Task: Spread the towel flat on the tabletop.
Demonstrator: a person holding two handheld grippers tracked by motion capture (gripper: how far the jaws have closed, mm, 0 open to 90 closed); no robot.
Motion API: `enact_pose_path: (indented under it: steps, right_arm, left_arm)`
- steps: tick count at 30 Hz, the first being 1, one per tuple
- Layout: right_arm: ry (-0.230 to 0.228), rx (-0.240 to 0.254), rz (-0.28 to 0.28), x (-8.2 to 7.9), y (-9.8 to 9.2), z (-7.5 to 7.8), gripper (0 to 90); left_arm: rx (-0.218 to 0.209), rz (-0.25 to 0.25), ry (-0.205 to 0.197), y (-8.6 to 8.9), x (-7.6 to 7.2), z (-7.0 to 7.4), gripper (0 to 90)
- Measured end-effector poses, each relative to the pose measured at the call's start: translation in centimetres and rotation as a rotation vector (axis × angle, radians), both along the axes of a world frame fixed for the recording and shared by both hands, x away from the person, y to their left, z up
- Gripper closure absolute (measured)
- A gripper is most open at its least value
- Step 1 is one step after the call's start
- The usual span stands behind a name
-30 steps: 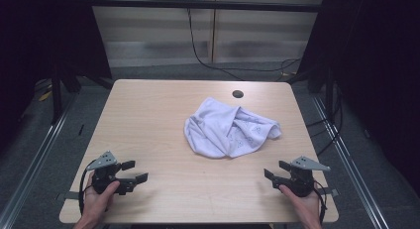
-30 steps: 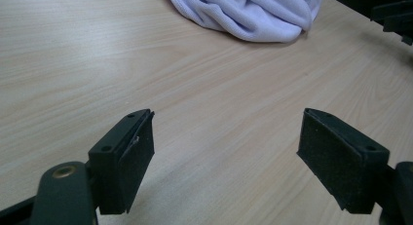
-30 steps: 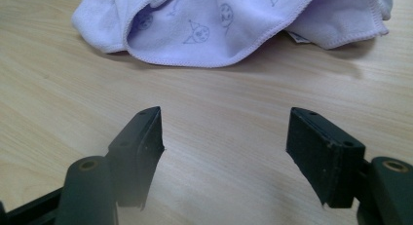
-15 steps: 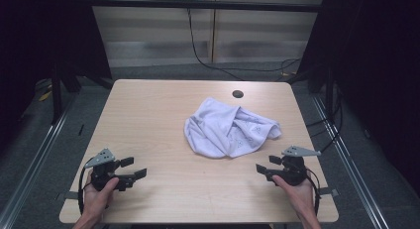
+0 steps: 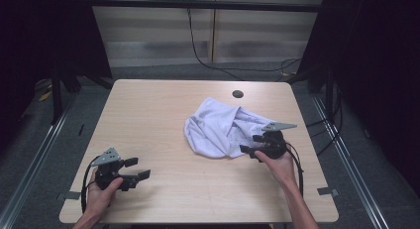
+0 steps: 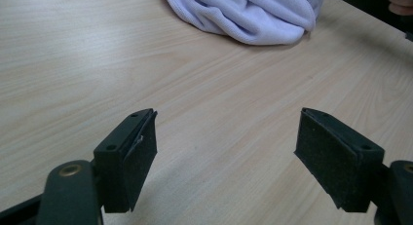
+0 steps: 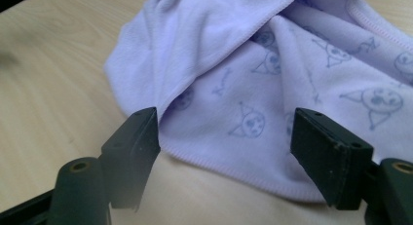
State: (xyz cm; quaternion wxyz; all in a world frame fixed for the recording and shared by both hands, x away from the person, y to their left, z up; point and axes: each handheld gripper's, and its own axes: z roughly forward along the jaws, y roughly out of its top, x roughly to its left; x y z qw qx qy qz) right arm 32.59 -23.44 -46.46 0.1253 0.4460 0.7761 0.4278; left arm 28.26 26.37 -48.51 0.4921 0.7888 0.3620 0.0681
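Towel (image 5: 218,132), pale lilac with a faint printed cartoon pattern, lies crumpled in a loose heap right of centre on the surface (image 5: 158,115), nearer the right edge than the left. It is bunched and folded over itself, with a hemmed edge (image 7: 229,169) facing the near side. Nothing about it looks sorted out yet: no corner is pulled free, no edge is laid flat, so the handling of the cloth appears to be only at its start.

At the near left, well apart from the towel, the left gripper (image 5: 134,170) hovers low over bare wood in the person's left hand (image 5: 101,194). Its fingers (image 6: 129,157) stand wide apart with nothing between them.

At the towel's near right edge sits the right gripper (image 5: 250,144), held by the person's right hand (image 5: 277,164). Its jaws have just been opening, and the fingers (image 7: 136,147) now stand spread on either side of the hem, just beside the cloth, without pressing on it. The likely step in hand is the first grasp of that edge; closing on it, lifting and spreading all remain to be done.

A small dark round hole (image 5: 237,94) marks the far part of the surface beyond the towel.
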Motion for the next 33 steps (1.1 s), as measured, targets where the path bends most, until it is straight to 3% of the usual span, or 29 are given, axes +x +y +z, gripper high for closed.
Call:
enact_pose_path:
  steps: [1, 3, 6, 13, 15, 16, 18, 19, 21, 23, 25, 29, 33]
  right_arm:
    - [0.015, 0.004, -0.005, 1.3, 0.2, -0.4, 24.2]
    - [0.031, -0.004, -0.03, 2.3, 0.5, -0.8, 21.9]
    - [0.054, -0.015, -0.024, 3.4, 1.0, -1.7, 21.0]
    - [0.048, -0.04, -0.069, 4.9, 0.9, -3.0, 19.5]
    - [0.072, -0.059, -0.069, 5.5, 1.2, -3.8, 22.8]
    - [0.083, -0.074, -0.068, 5.6, 1.4, -4.2, 25.1]
    - [0.043, -0.097, -0.093, 5.5, 1.6, -4.4, 35.3]
    - [0.041, -0.093, -0.116, 5.5, 1.7, -4.4, 42.9]
    - [0.036, -0.104, -0.112, 5.5, 1.5, -4.3, 68.0]
    - [0.045, -0.074, -0.1, 5.1, 1.3, -4.4, 78.4]
    - [0.041, -0.043, -0.071, 4.6, 1.5, -4.7, 83.0]
    - [0.04, -0.061, -0.016, 3.6, 2.5, -4.5, 84.7]
    - [0.035, -0.037, 0.037, 2.0, 3.2, -4.7, 85.1]
  left_arm:
    - [0.0, 0.005, -0.002, 0.1, 0.0, 0.1, 22.5]
    - [-0.012, 0.007, 0.002, 0.4, -0.1, 0.1, 22.6]
    - [-0.006, 0.011, -0.001, 0.4, -0.1, 0.1, 22.7]
    - [0.0, 0.01, 0.003, 0.5, -0.1, 0.0, 22.7]
    - [0.002, 0.01, -0.001, 0.5, -0.2, 0.0, 22.7]
    - [0.004, 0.01, -0.003, 0.6, -0.2, 0.0, 22.7]
    - [0.001, 0.011, -0.004, 0.6, -0.2, 0.1, 22.7]
    - [0.001, 0.011, -0.004, 0.6, -0.2, 0.1, 22.7]
    - [0.002, 0.013, -0.007, 0.7, -0.2, 0.1, 22.7]
    - [0.0, 0.01, -0.008, 0.7, -0.3, 0.1, 22.7]
    - [0.003, 0.013, -0.008, 0.7, -0.3, 0.1, 22.7]
    - [0.008, 0.011, -0.006, 0.5, -0.2, 0.0, 22.7]
    - [0.015, 0.001, -0.003, 0.3, -0.3, 0.0, 22.7]
